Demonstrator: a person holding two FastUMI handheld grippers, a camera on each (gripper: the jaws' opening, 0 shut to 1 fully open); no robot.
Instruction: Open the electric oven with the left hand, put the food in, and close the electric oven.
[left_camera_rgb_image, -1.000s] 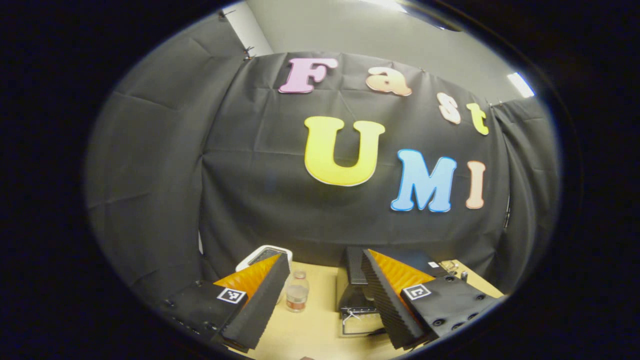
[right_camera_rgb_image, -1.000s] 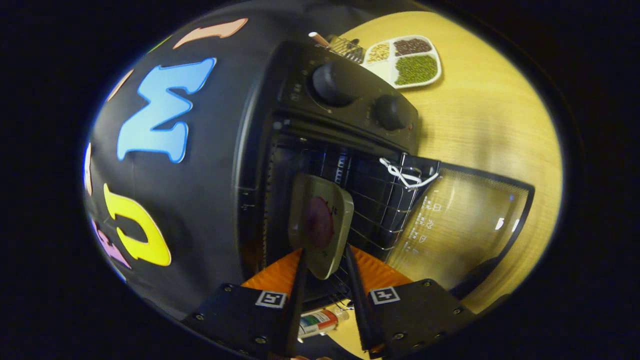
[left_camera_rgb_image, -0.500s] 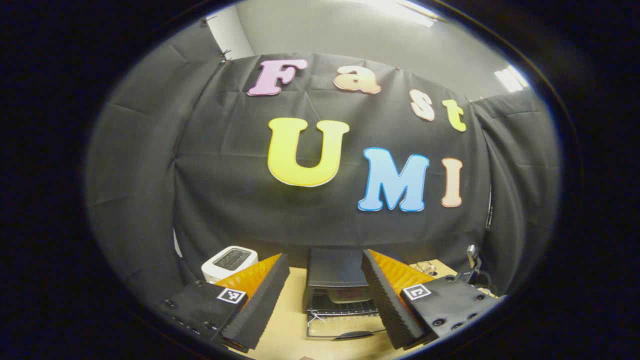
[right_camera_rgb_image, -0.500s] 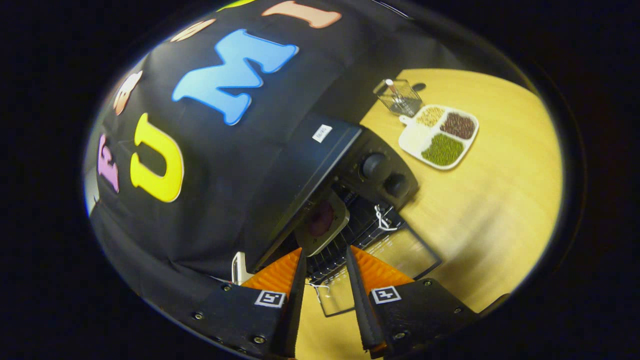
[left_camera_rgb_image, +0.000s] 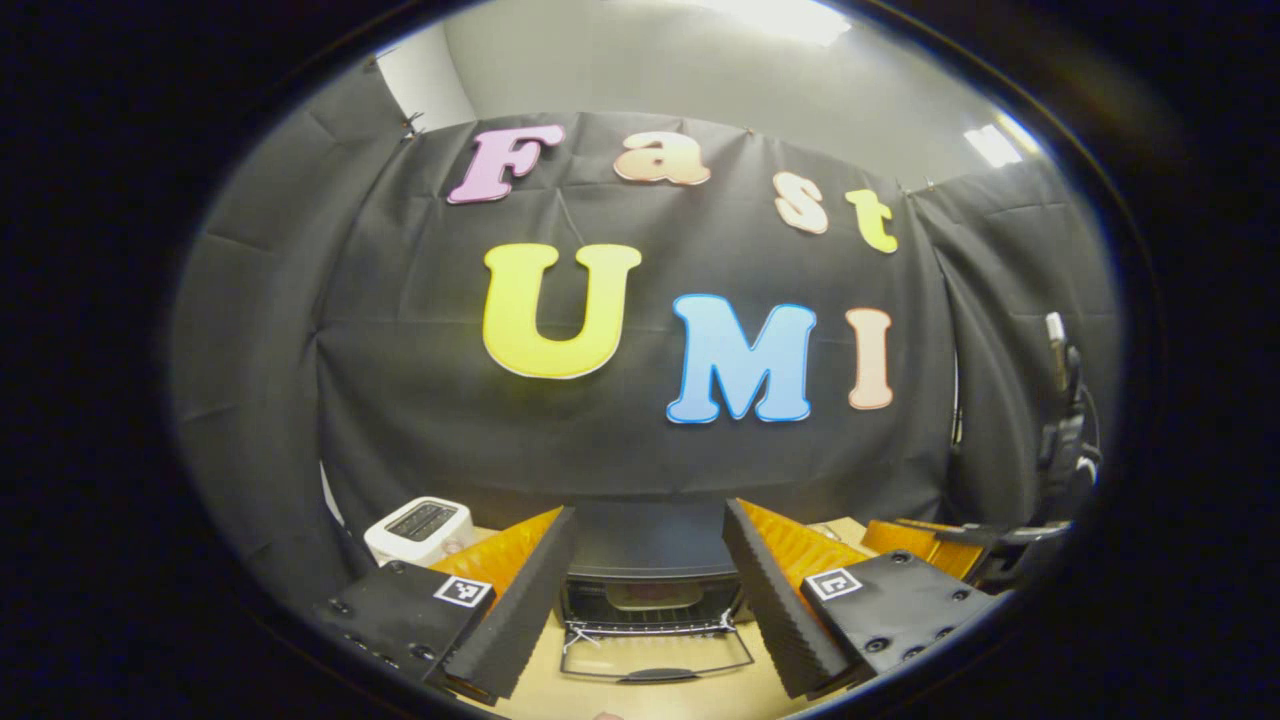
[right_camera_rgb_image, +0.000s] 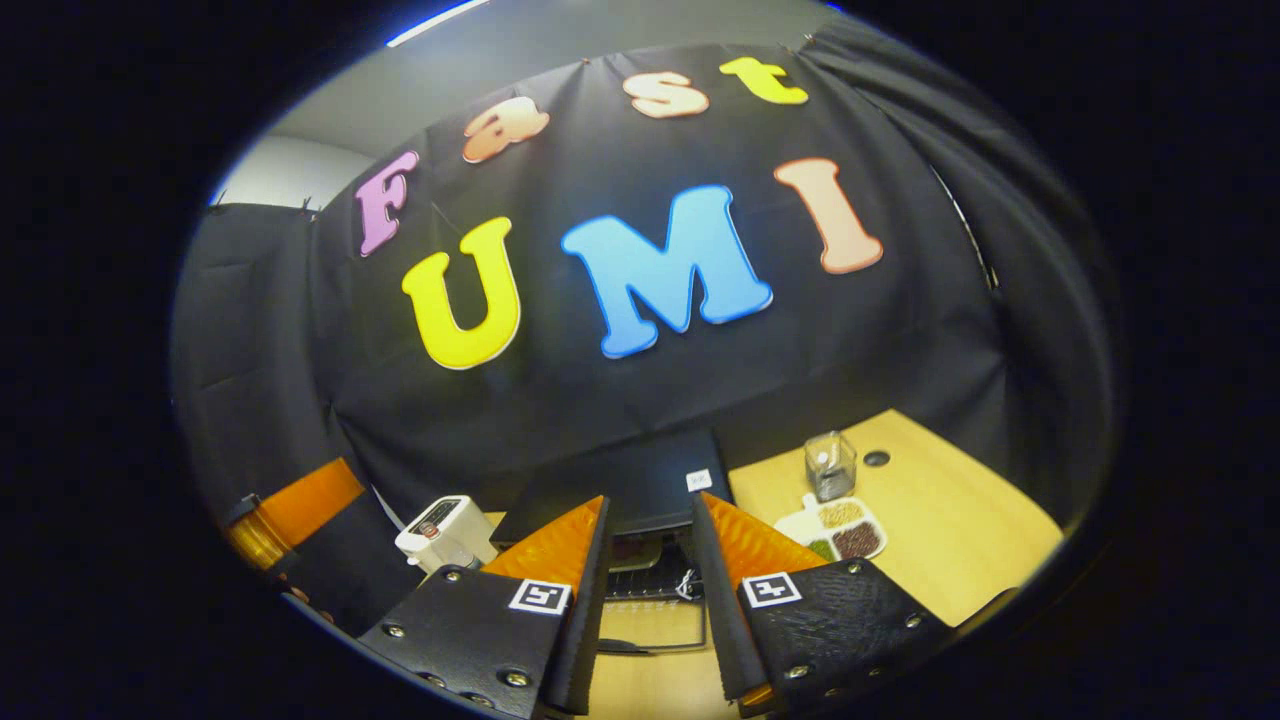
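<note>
The black electric oven (left_camera_rgb_image: 650, 545) stands on the table with its glass door (left_camera_rgb_image: 655, 660) folded down flat. A pale plate with a reddish piece of food (left_camera_rgb_image: 650, 597) rests on the rack inside. My left gripper (left_camera_rgb_image: 650, 512) is open and empty, held back from the oven and pointing at it. In the right gripper view the oven (right_camera_rgb_image: 640, 475), the plate (right_camera_rgb_image: 633, 553) and the lowered door (right_camera_rgb_image: 650, 630) lie beyond my right gripper (right_camera_rgb_image: 648, 500), which is open, empty and well clear. The right gripper (left_camera_rgb_image: 920, 535) also shows at the left gripper view's right edge.
A white toaster (right_camera_rgb_image: 445, 530) stands left of the oven. To the oven's right are a divided tray of beans (right_camera_rgb_image: 835, 527) and a glass jar (right_camera_rgb_image: 830, 465) on the wooden table (right_camera_rgb_image: 950, 530). The left gripper (right_camera_rgb_image: 295, 510) shows at the far left.
My right gripper let go of the plate on the oven rack and drew back and levelled out. The left gripper swung so the oven now sits between its fingers.
</note>
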